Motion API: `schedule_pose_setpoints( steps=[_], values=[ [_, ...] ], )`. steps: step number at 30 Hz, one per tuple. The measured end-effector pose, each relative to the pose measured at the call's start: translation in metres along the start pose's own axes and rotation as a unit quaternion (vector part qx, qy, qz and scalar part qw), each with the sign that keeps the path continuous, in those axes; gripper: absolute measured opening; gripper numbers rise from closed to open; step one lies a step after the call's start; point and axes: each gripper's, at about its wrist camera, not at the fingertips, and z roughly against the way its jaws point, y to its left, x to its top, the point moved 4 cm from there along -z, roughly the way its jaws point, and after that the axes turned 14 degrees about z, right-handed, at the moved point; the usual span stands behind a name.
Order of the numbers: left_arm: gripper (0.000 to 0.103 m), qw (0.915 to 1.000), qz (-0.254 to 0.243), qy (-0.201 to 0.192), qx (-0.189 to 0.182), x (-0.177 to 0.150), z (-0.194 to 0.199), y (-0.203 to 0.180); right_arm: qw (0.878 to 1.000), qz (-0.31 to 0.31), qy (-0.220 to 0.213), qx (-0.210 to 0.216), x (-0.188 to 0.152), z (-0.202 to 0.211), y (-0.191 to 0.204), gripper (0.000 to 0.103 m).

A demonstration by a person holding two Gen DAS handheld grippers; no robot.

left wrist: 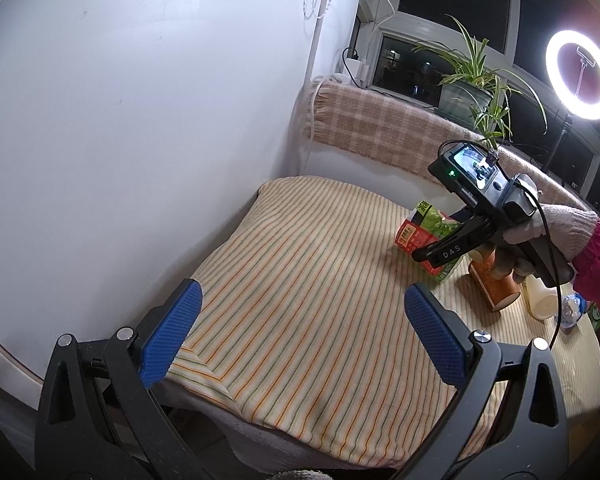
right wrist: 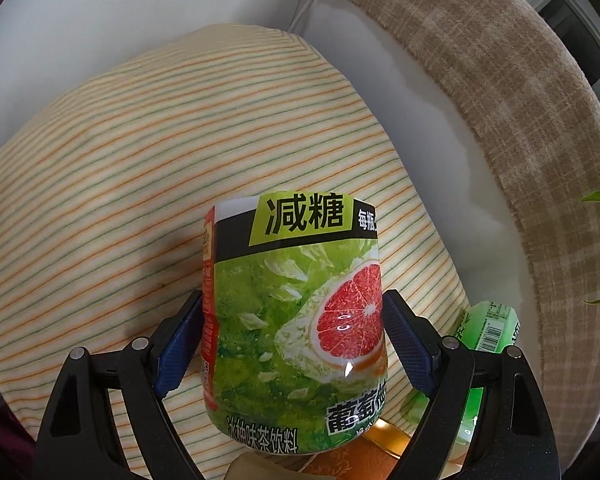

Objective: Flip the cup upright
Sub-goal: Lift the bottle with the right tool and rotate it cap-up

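Observation:
The cup [right wrist: 296, 320] is a green drink container with a grapefruit picture and Chinese print. It stands between the blue pads of my right gripper [right wrist: 294, 334], which is shut on its sides, over the striped cloth [right wrist: 140, 160]. In the left wrist view the cup [left wrist: 424, 232] shows red and green behind the right gripper's black body. My left gripper [left wrist: 300, 332] is open and empty, low over the near part of the striped cloth [left wrist: 300, 280], well left of the cup.
An orange cylinder [left wrist: 494, 280], a cream cup [left wrist: 540, 298] and a clear bottle [left wrist: 572, 312] lie at the right of the table. A green bottle [right wrist: 488, 326] lies behind the right finger. White wall at left; plaid-covered ledge, plant and ring light behind.

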Motion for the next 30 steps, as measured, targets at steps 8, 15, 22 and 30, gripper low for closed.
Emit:
schedule_pose_setpoints(
  steps=[8, 15, 22, 30],
  values=[
    [0.103, 1.0000, -0.001, -0.003, 0.000, 0.000, 0.001, 0.001, 1.000, -0.002, -0.014, 0.007, -0.002, 0.011, 0.005, 0.083],
    [0.103, 1.0000, -0.004, -0.009, -0.003, -0.001, 0.007, -0.002, 0.998, -0.026, -0.061, 0.023, -0.009, 0.048, 0.009, 0.083],
    [0.103, 0.9997, -0.011, -0.012, -0.018, -0.005, 0.012, -0.014, 0.986, -0.077, -0.136, 0.054, -0.028, 0.096, 0.017, 0.083],
    [0.103, 0.9987, -0.024, -0.008, -0.043, -0.011, 0.015, -0.036, 0.955, -0.176, -0.220, 0.097, -0.080, 0.133, 0.019, 0.083]
  ],
)
